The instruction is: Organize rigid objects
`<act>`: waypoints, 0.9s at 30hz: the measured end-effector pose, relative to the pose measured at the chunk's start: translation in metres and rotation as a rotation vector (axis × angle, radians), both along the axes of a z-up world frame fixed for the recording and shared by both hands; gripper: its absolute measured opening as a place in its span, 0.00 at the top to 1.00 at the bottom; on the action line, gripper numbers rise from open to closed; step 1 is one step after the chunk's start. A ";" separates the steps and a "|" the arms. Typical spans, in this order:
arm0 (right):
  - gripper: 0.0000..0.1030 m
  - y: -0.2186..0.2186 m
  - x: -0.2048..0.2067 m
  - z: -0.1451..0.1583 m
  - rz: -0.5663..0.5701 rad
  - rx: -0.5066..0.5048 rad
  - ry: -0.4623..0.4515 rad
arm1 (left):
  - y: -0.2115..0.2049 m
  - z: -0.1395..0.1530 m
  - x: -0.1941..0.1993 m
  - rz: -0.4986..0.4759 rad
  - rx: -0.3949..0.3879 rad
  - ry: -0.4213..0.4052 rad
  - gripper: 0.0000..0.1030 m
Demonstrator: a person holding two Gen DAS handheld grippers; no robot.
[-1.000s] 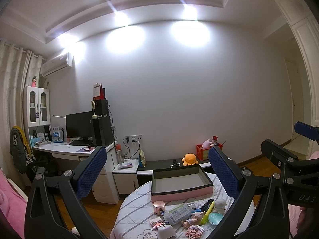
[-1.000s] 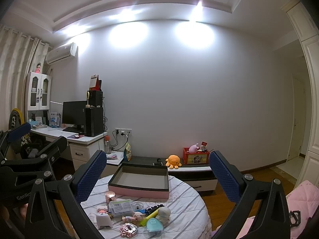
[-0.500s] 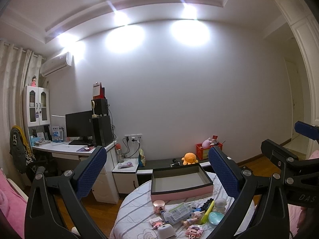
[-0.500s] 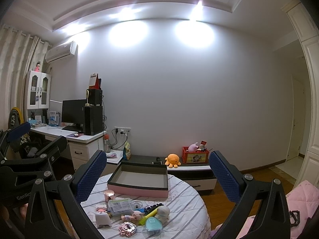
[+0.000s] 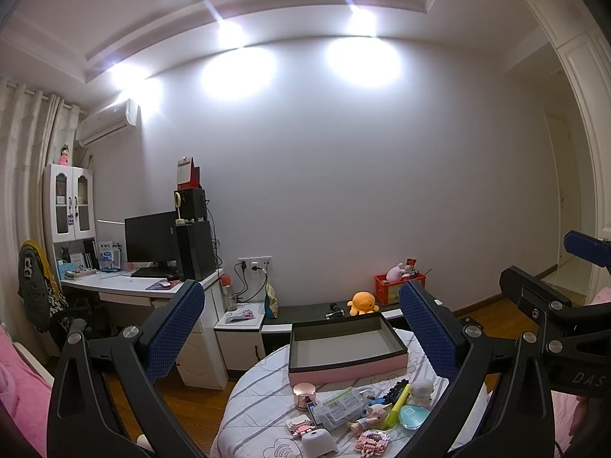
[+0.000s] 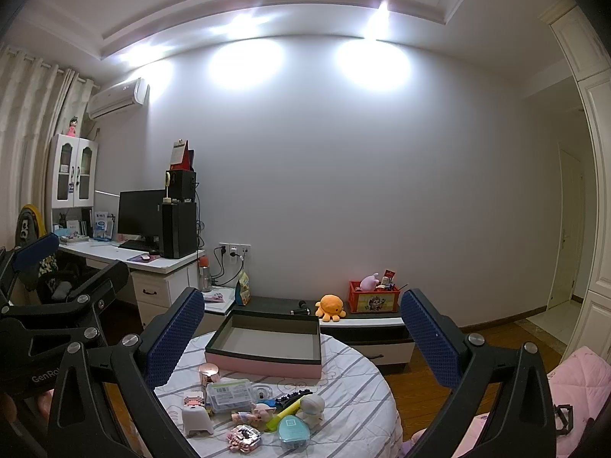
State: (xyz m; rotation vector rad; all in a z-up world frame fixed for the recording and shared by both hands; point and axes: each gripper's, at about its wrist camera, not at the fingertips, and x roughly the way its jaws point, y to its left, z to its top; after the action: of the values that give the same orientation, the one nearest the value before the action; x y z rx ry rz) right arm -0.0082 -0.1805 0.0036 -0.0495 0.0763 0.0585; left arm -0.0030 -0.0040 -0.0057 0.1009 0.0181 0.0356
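Note:
A round table with a striped cloth (image 5: 259,397) (image 6: 355,378) holds an empty pink box with a dark rim (image 5: 345,349) (image 6: 267,343) at its far side. In front of the box lie several small things: a rose-gold jar (image 5: 304,395) (image 6: 209,374), a clear plastic case (image 5: 338,406) (image 6: 229,395), a yellow highlighter (image 5: 397,406) (image 6: 286,414), a teal oval case (image 5: 414,416) (image 6: 293,432), a white figure (image 6: 311,408) and a white stand (image 5: 319,442) (image 6: 196,421). My left gripper (image 5: 301,328) and right gripper (image 6: 301,332) are both open, empty and held above the table's near side.
A white desk with a monitor and speakers (image 5: 152,244) stands at the left. A low cabinet behind the table carries an orange plush (image 6: 330,307) and a red crate (image 6: 372,299). Pink bedding (image 6: 573,381) lies at the right, wooden floor around the table.

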 end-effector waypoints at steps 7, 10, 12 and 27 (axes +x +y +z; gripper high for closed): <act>0.00 -0.001 0.000 -0.001 0.000 -0.001 0.002 | 0.000 -0.002 0.000 -0.001 0.001 0.002 0.00; 0.00 -0.002 0.002 -0.003 -0.003 -0.004 0.008 | 0.000 -0.003 0.003 -0.004 0.001 0.007 0.00; 0.00 -0.002 0.004 -0.006 -0.004 -0.008 0.013 | 0.001 -0.008 0.006 -0.010 0.004 0.017 0.00; 0.00 -0.009 0.071 -0.124 0.002 -0.004 0.211 | 0.017 -0.133 0.074 -0.049 -0.049 0.259 0.00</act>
State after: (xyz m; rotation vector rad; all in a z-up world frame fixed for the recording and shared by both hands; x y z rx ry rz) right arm 0.0629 -0.1899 -0.1208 -0.0477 0.2868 0.0657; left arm 0.0714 0.0132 -0.1387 0.0562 0.2748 -0.0274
